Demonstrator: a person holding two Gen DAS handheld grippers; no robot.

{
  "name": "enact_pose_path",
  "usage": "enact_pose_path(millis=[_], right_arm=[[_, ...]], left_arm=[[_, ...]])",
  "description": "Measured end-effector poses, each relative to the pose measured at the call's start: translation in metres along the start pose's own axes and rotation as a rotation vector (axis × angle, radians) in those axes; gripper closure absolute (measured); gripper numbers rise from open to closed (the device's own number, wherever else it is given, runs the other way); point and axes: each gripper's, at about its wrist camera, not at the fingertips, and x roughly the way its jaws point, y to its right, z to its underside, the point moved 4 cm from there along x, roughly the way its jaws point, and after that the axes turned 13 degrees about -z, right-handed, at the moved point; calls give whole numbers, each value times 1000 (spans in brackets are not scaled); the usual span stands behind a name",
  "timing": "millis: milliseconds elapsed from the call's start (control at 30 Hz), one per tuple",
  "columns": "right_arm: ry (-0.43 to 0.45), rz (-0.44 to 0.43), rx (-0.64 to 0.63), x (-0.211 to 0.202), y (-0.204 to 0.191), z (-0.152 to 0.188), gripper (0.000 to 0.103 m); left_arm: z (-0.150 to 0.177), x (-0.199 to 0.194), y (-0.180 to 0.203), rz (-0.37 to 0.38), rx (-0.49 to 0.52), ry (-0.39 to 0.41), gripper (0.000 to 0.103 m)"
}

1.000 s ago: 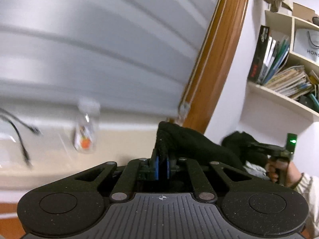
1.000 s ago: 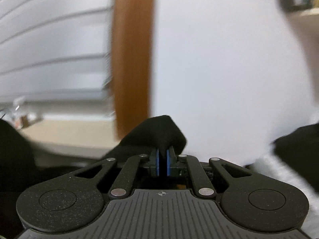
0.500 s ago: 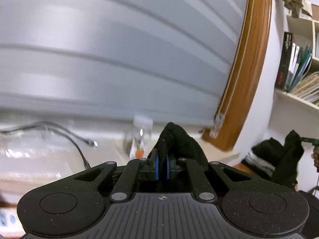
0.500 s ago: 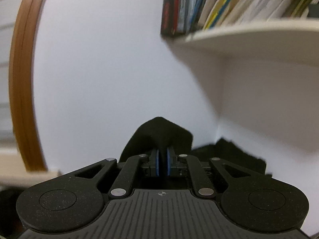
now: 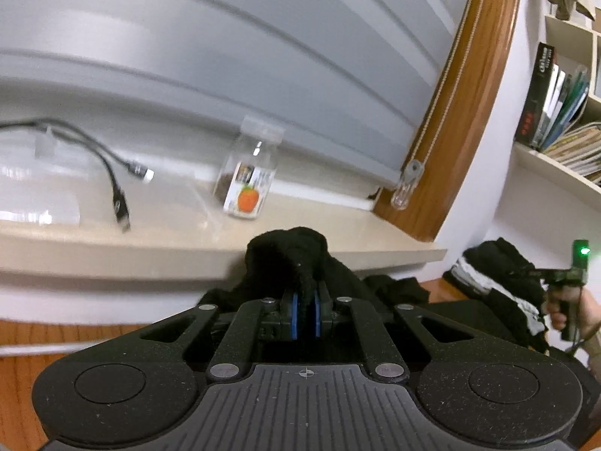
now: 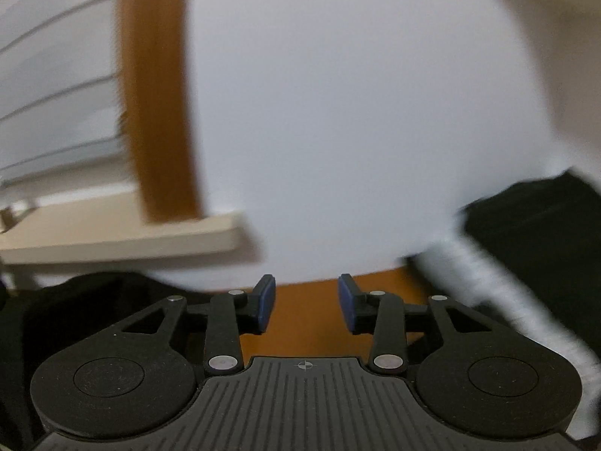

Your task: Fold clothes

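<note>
In the left wrist view my left gripper (image 5: 305,317) is shut on a bunched fold of the black garment (image 5: 289,259), which drapes down over the wooden table in front of the windowsill. The right wrist view shows my right gripper (image 6: 306,306) with its jaws opening and nothing between the blue pads (image 6: 265,306); bare wooden table (image 6: 308,334) shows in the gap. Black cloth (image 6: 75,300) lies at the lower left of that view. A hand holding the right gripper (image 5: 571,282) appears at the far right of the left view.
A pile of black and white clothes (image 5: 496,282) sits by the wall at the right, blurred as the same pile (image 6: 526,233) in the right view. A beige windowsill (image 5: 188,240) carries a clear jar (image 5: 249,184) and cables (image 5: 120,203). A bookshelf (image 5: 556,112) hangs above.
My right gripper has let go of the black cloth and its jaws have spread, and its view swung back left toward the window frame. My left gripper sank while holding its fold.
</note>
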Motion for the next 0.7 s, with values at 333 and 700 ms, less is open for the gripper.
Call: enact_pose_path(millis=[333,700], right_arm=[[-105,-255,39,93,-100,11,55],[-297,-427,86,138,-164,18,31]], left_arm=[[11,4,-25,47,-58,-5,95],[16,7,-18,33,7,-22,95]])
